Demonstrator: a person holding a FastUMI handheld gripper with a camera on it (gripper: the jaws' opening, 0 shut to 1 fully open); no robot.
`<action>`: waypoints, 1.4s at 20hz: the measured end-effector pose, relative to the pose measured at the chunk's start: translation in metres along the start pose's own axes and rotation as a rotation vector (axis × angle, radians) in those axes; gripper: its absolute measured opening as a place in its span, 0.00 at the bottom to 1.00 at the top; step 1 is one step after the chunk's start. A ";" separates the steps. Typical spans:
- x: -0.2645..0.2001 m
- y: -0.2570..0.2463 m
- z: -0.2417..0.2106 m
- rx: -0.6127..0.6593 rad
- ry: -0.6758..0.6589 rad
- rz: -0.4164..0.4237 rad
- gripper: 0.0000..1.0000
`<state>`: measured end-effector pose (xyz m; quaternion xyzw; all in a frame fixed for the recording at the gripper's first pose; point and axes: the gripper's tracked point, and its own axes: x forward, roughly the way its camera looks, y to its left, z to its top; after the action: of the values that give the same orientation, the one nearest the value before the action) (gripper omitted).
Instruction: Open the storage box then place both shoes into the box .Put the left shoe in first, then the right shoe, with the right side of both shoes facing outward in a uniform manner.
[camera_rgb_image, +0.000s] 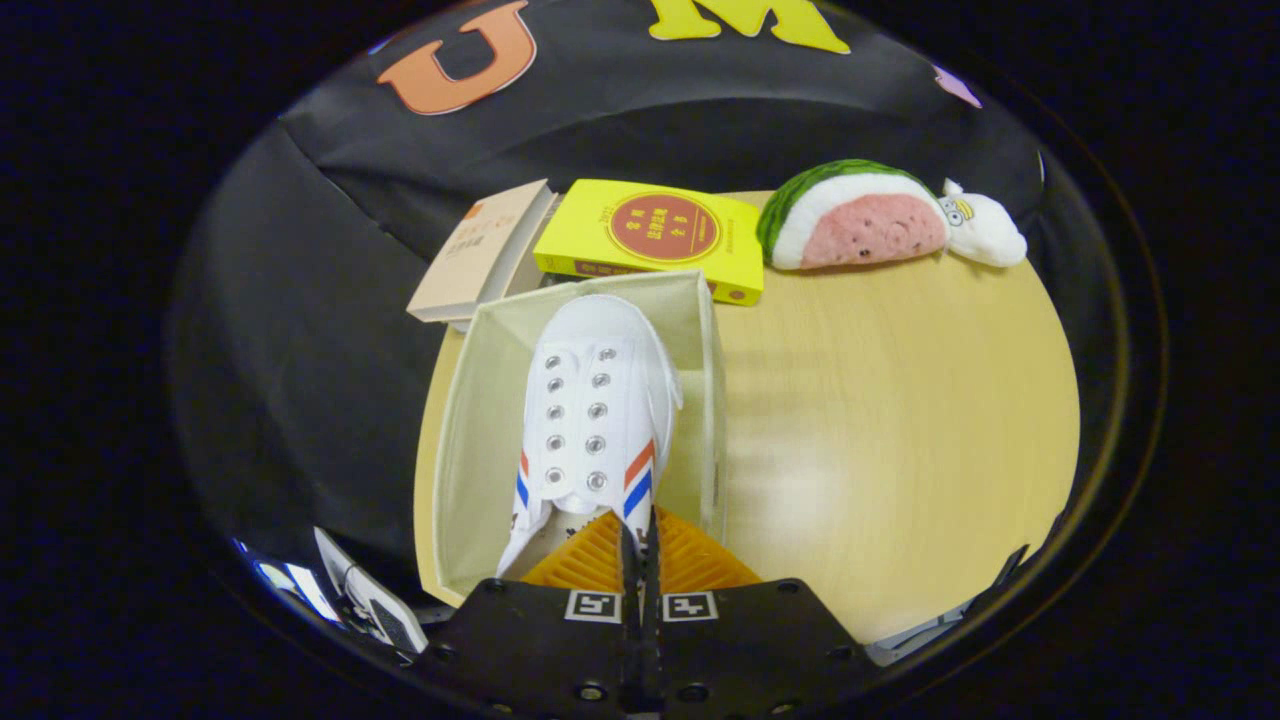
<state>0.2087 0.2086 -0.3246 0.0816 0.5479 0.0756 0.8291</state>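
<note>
Pinching the heel rim of a white shoe (592, 400) with red-blue stripes, the fingers (640, 545) hold it over the open box (470, 420).

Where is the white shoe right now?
The white shoe hangs toe-first inside the open storage box, pinched at its heel by the hand-held gripper, near the yellow book.

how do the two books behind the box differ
The yellow book lies flat with its cover and a round red emblem facing up; the tan book is plain and pale, and sits tilted off the table edge. Both touch the box's far rim. The claw is shut on the shoe.
</note>
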 end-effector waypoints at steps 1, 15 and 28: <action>0.009 -0.003 -0.001 0.012 -0.008 -0.035 0.00; 0.030 0.008 -0.001 0.052 -0.166 -0.192 0.16; -0.135 -0.038 0.029 -0.099 -0.489 -0.153 0.89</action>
<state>0.1849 0.1409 -0.2009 0.0152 0.3315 0.0176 0.9432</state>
